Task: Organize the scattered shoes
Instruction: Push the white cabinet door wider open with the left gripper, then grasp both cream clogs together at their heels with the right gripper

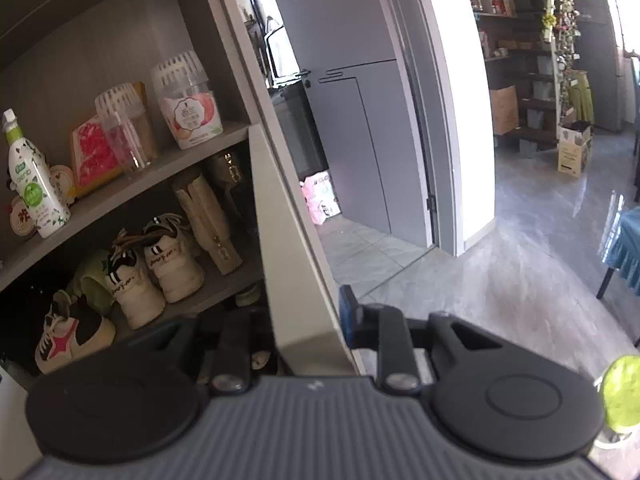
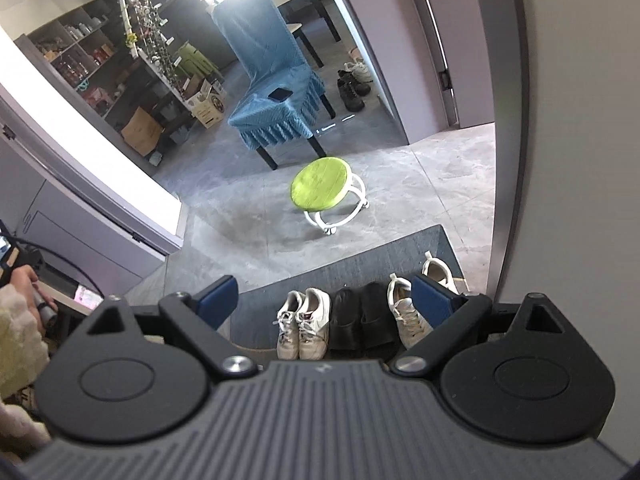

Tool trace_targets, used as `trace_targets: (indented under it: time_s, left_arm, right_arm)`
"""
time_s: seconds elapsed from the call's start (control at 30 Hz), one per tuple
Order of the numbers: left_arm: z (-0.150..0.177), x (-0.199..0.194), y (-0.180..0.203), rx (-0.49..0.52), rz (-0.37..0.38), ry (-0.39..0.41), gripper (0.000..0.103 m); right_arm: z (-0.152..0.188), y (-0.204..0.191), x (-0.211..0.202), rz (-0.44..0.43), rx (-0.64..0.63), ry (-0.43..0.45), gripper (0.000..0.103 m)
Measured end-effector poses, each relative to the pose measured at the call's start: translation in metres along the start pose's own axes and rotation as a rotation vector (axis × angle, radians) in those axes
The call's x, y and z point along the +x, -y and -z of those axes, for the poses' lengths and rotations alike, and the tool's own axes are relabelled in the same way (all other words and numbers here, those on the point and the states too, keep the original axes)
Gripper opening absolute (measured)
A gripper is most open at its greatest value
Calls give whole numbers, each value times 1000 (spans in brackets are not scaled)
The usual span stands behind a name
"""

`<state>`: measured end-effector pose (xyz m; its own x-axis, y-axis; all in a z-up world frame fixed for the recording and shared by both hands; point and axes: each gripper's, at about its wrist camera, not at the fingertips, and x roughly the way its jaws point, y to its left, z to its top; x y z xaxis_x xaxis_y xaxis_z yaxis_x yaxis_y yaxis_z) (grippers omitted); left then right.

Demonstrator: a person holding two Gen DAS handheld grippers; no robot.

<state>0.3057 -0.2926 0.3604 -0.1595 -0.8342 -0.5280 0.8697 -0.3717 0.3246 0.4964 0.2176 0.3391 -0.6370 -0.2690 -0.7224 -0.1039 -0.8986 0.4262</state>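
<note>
On the mat [image 2: 344, 264], along its near edge, sit a white pair [image 2: 304, 322], a black pair [image 2: 362, 314] just beside it, and a white sneaker [image 2: 408, 312] next to that, with another white sneaker [image 2: 438, 274] behind, partly hidden by a finger of the right gripper [image 2: 326, 300]. That gripper hangs over the row, spread wide, nothing between its blue pads [image 2: 218, 300]. Beyond the mat stand a green stool [image 2: 320, 190] and a blue chair [image 2: 272, 92] with a phone [image 2: 280, 94] on its seat; more shoes [image 2: 354, 82] lie by the far wall. At the left edge of the right wrist view a hand [image 2: 24, 284] shows. The left gripper [image 1: 304, 320] straddles the edge of the cabinet door [image 1: 296, 272]: one blue pad [image 1: 348, 312] lies on the outer side against the panel, the other finger is dark and inside, so I cannot tell whether it actually clamps. Inside the cabinet [image 1: 120, 40], the upper shelf [image 1: 172, 160] holds a bottle [image 1: 34, 184] and two jars [image 1: 188, 108]; the lower shelf [image 1: 224, 288] holds white sneakers [image 1: 160, 272], boots [image 1: 208, 220], a green slipper [image 1: 94, 280] and a star sneaker [image 1: 68, 336] near its front edge.
</note>
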Motion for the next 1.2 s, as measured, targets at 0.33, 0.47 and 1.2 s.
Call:
trace_targets:
  time_s: [0.33,0.47,1.2]
  left_arm:
    - [-13,5,2,-19,93,-20,43]
    - [-12,-16,-11,21,167,51,62]
    - [130,-36,-229,-44,299,-88,71]
  right_arm:
    - [-2,14,5,-19,-5,9,95]
    - [0,13,23,-58,-10,-28,95]
    - [39,-122,135,-149,-253,-522,95]
